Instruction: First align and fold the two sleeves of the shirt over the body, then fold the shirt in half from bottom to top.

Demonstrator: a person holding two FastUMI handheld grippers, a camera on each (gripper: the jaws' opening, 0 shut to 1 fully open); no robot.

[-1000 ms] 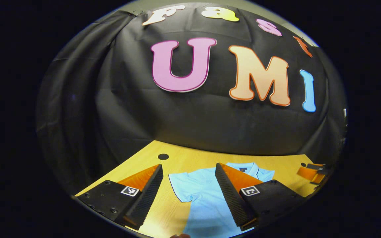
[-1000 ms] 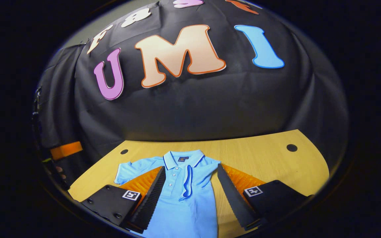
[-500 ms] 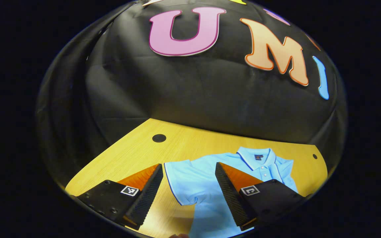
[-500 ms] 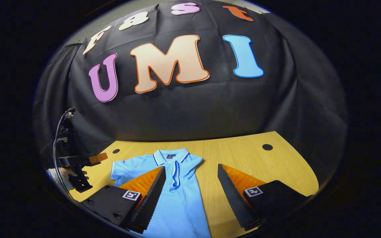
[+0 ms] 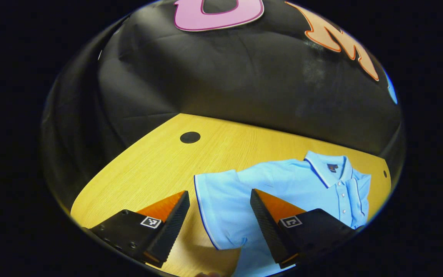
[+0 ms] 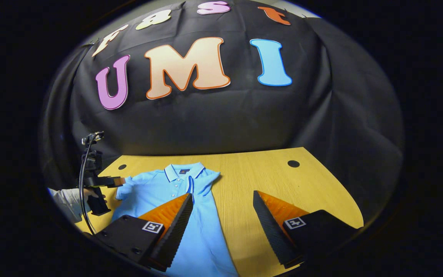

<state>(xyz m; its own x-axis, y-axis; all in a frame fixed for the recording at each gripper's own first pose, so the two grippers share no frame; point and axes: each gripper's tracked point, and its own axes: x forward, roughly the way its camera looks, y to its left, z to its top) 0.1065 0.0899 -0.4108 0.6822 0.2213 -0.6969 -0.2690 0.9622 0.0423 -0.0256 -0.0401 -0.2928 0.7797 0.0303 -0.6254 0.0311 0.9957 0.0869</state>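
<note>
While the light blue shirt (image 5: 283, 188) lies flat on the wooden table (image 5: 148, 165), lower right of the left gripper view, the left gripper (image 5: 219, 209) stands with jaws wide, holding nothing, the outspread sleeve (image 5: 217, 200) between its fingers. In the right gripper view the right gripper (image 6: 221, 211) is likewise spread wide and empty, with the shirt at lower centre-left, its far sleeve folded across the body.
</note>
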